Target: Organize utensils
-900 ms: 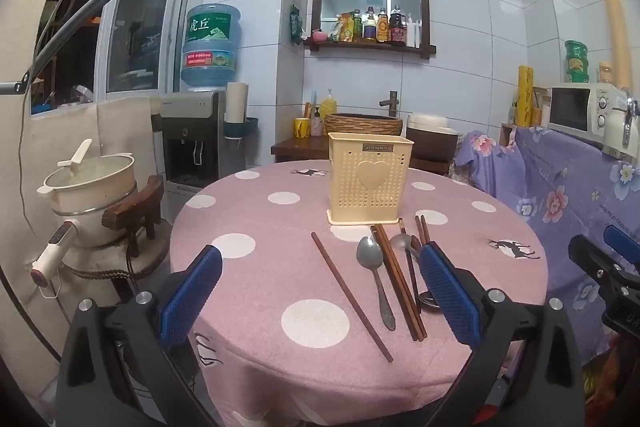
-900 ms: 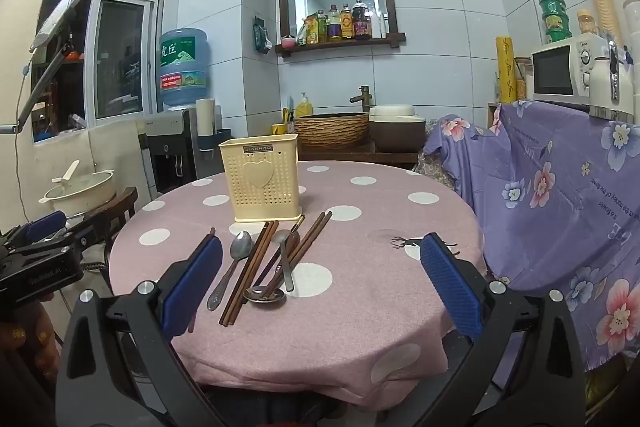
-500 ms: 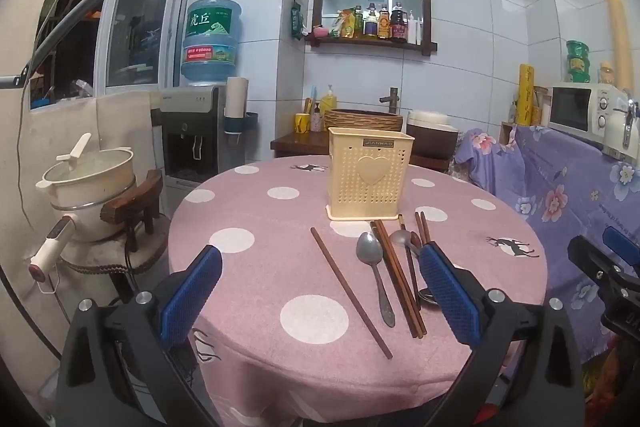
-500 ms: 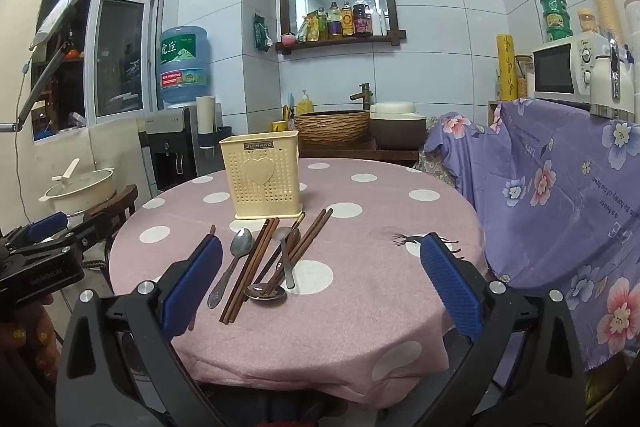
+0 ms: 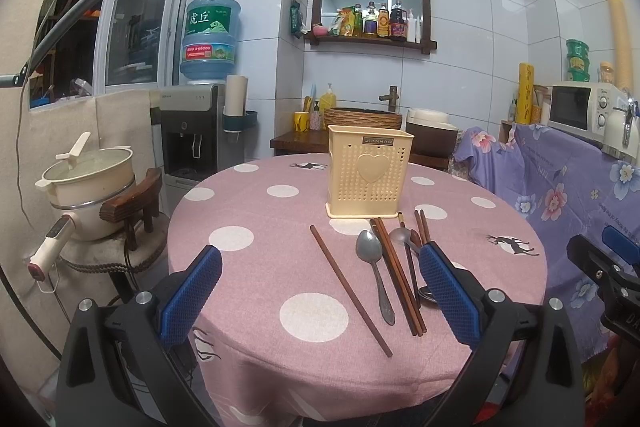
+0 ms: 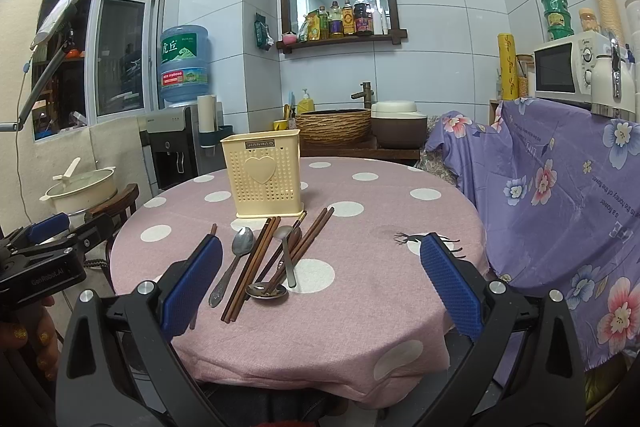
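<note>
Nothing picked yet: all utensils lie on the table [image 5: 248, 279], loose, in front of the cream holder [image 5: 369, 175].

Layout: lone chopstick [image 5: 349, 284] lies apart on the left, then a spoon [image 5: 374, 269] bowl-up, then a chopstick bundle [image 6: 252, 267] crossed with a second spoon [image 6: 285, 254]. A third spoon [image 6: 267, 291] sits at the near end of the pile.

Left gripper [image 5: 320, 297]: jaws fully apart, empty, off the near table edge, tilted slightly down. Right gripper [image 6: 322, 293]: same, wide apart, empty, aimed at the pile.

My read for the first grab: take the lone chopstick or the left spoon, since both are clear of the tangle. Pinch across the shaft near mid-length and keep the pads low, as these lie flat on cloth. Lift it clear before tipping it upright over the holder. Leave the crossed bundle until last; pulling from it likely drags its neighbours.
</note>
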`<state>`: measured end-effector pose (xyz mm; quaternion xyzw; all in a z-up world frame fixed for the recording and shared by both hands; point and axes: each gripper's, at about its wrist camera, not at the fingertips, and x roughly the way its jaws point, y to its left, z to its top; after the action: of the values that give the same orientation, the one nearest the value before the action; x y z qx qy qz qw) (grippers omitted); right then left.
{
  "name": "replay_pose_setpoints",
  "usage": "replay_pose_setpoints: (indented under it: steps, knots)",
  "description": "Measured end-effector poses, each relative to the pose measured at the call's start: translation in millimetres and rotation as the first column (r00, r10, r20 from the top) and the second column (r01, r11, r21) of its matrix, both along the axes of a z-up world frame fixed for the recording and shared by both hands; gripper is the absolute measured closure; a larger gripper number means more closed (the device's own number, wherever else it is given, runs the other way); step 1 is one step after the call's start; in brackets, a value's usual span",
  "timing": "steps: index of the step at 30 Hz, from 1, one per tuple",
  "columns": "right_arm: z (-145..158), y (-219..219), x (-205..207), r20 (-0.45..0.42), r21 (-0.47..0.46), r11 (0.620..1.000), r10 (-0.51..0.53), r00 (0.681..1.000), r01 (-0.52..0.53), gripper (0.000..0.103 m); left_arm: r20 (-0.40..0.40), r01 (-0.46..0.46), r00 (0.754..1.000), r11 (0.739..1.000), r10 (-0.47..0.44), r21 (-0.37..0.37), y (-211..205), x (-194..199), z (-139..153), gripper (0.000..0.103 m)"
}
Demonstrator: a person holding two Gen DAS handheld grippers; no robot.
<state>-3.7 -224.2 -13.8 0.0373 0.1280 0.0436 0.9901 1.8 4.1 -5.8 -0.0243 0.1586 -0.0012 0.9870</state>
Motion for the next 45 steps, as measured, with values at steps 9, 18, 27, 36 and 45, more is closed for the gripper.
replay_pose_setpoints:
  steps: [9, 18, 27, 36, 45]
  knots:
    - [0.5, 0.7, -0.6, -0.002, 0.000, 1.000, 0.000, 1.000, 0.000, 0.005, -0.005, 0.002, 1.000, 1.000, -0.002, 0.004, 0.7, -0.3, -2.1, 0.005]
    - [-3.6, 3.6, -0.1, -0.002, -0.001, 1.000, 0.002, 1.000, -0.002, 0.005, -0.007, 0.002, 1.000, 1.000, -0.002, 0.005, 0.0, -0.1, -3.1, 0.005]
    - [-4.8, 3.4, 0.7, -0.003, -0.001, 1.000, 0.003, 1.000, -0.003, 0.005, -0.011, 0.003, 1.000, 1.000, -0.003, 0.006, -0.4, -0.3, -4.3, 0.005]
    - [-4.8, 3.5, 0.8, -0.003, -0.001, 1.000, 0.003, 1.000, -0.003, 0.005, -0.013, 0.002, 1.000, 1.000, -0.002, 0.007, -0.6, 0.1, -3.5, 0.005]
    - [-4.8, 4.1, 0.4, -0.004, 0.000, 1.000, 0.004, 1.000, -0.004, 0.005, -0.014, 0.002, 1.000, 1.000, -0.002, 0.006, -1.0, 0.3, -3.7, 0.005]
